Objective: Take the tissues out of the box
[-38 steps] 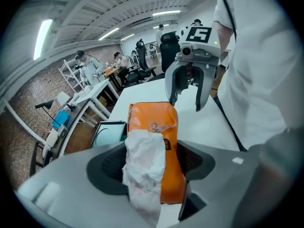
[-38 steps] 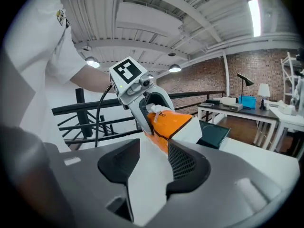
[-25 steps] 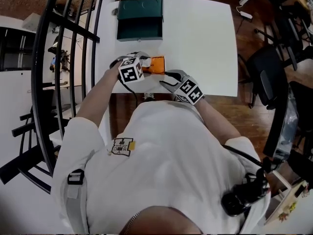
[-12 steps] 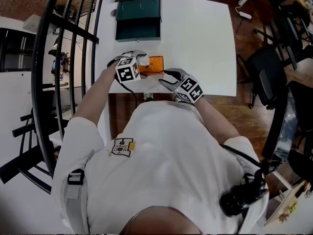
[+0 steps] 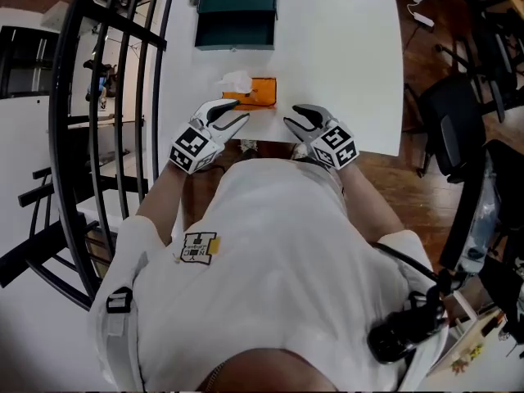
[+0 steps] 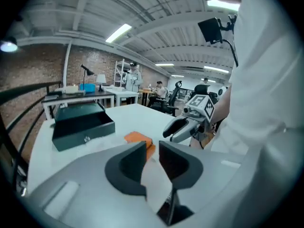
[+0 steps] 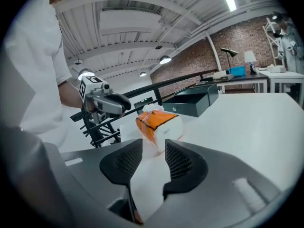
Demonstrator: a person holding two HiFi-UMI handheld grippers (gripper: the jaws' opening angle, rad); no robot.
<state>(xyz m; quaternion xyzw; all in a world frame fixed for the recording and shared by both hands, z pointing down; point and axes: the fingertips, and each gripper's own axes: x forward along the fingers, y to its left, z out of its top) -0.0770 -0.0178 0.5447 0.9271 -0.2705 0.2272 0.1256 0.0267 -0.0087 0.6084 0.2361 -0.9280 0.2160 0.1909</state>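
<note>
An orange tissue box [image 5: 255,93] lies on the white table [image 5: 344,56], with a crumpled white tissue [image 5: 234,81] standing out of its far left end. Both grippers are at the near table edge, short of the box. My left gripper [image 5: 239,115] is near the box's left corner; its jaws [image 6: 152,151] are closing to a narrow gap with nothing between them. My right gripper [image 5: 290,119] is to the box's right, also closing and holding nothing. In the right gripper view the box [image 7: 159,122] lies just beyond the jaws [image 7: 153,148].
A dark green open case [image 5: 236,15] stands at the table's far left, behind the tissue box. A black metal railing [image 5: 123,72] runs along the left side. Black office chairs [image 5: 458,121] stand to the right of the table.
Both grippers have drawn back from the tissue box to the near table edge. The left one was over the box's left end. A tissue now stands free above the box.
</note>
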